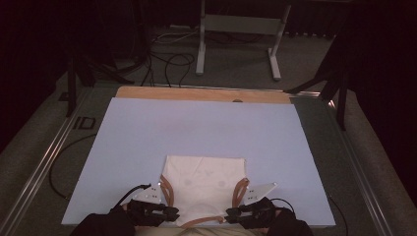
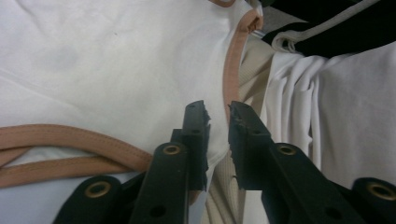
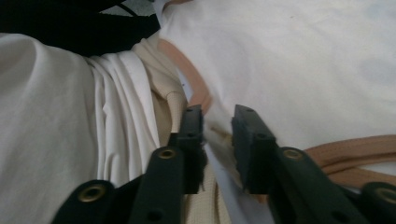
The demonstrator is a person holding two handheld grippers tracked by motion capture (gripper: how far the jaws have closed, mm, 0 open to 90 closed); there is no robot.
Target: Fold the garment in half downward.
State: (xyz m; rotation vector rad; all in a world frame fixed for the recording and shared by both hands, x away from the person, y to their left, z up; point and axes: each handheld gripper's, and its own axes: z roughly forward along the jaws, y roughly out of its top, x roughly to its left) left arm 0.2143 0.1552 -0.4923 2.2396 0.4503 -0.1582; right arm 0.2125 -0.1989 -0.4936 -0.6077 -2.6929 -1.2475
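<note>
Cloth, white and thin, trimmed with tan binding: the garment [image 1: 204, 184] lies flat at the near edge of the bench [image 1: 147, 132], midway between its near corners, with its bound hem hanging over that edge. It looks light, limp and likely to crease or slide on the pale blue sheet, so the stitched tan binding [image 2: 233, 60] seems the firmest place to take hold. Left gripper [image 1: 169, 212] and right gripper [image 1: 231, 213] sit at its two near corners, fingers parted; cloth lies in the gaps, unpinched. Beyond the bench are cables and a stand on the floor.
</note>
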